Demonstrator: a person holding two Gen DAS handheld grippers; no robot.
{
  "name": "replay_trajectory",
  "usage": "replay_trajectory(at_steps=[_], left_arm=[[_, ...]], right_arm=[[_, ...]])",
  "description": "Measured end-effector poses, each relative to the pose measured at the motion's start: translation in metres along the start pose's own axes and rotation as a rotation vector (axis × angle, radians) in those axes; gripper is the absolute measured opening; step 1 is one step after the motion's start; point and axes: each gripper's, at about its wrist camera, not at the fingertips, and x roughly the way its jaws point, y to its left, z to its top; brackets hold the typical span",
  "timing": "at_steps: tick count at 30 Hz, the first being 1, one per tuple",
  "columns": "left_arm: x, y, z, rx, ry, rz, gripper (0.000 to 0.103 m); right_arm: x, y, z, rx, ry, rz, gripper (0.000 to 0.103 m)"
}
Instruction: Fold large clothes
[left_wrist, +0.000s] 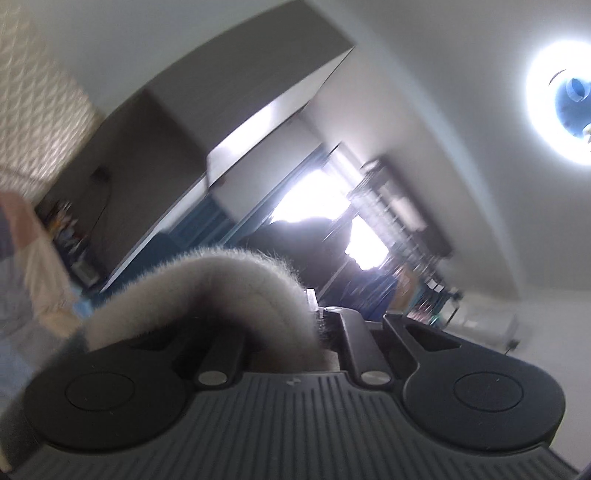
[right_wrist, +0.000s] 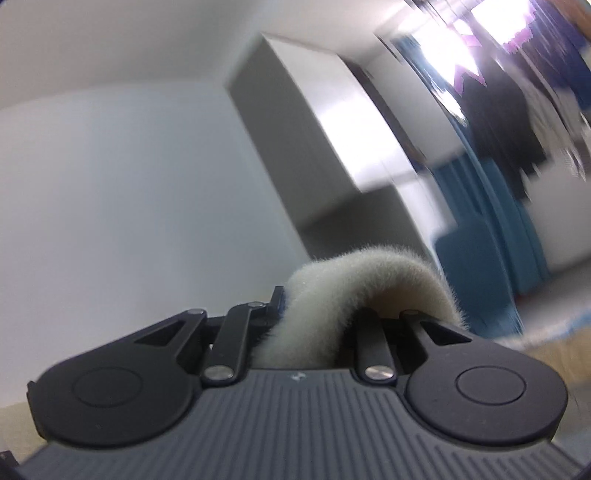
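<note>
Both grippers point up toward the ceiling and each pinches a fold of a fuzzy pale grey garment. In the left wrist view the garment (left_wrist: 207, 291) arches over the left finger and runs down into the shut left gripper (left_wrist: 314, 321). In the right wrist view the same fuzzy garment (right_wrist: 354, 291) loops over the right finger and drops into the shut right gripper (right_wrist: 284, 314). The rest of the garment hangs out of sight below both cameras. The fingertips are mostly hidden by the cloth.
A tall grey wardrobe (left_wrist: 207, 110) shows in the left wrist view and also in the right wrist view (right_wrist: 332, 147). Blue curtains (right_wrist: 480, 251) flank a bright window (left_wrist: 314, 199). A ceiling lamp (left_wrist: 565, 99) glares at the right. A person's sleeve (left_wrist: 37, 266) is at the left.
</note>
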Motion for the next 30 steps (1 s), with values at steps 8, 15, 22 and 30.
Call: replay_trajectory(at_steps=[8, 15, 22, 30], left_arm=[[0.142, 0.153, -0.089, -0.021, 0.178, 0.204, 0.011], [0.289, 0.293, -0.126, 0.026, 0.276, 0.346, 0.011], [0.368, 0.410, -0.190, 0.035, 0.462, 0.482, 0.011], [0.387, 0.476, -0.217, -0.055, 0.564, 0.563, 0.011]], right_arm=[[0.106, -0.131, -0.073, 0.097, 0.160, -0.191, 0.022], [0.222, -0.218, -0.122, 0.078, 0.241, -0.289, 0.022], [0.280, -0.300, -0.201, 0.119, 0.374, -0.374, 0.022], [0.307, -0.319, -0.241, 0.171, 0.451, -0.459, 0.023]])
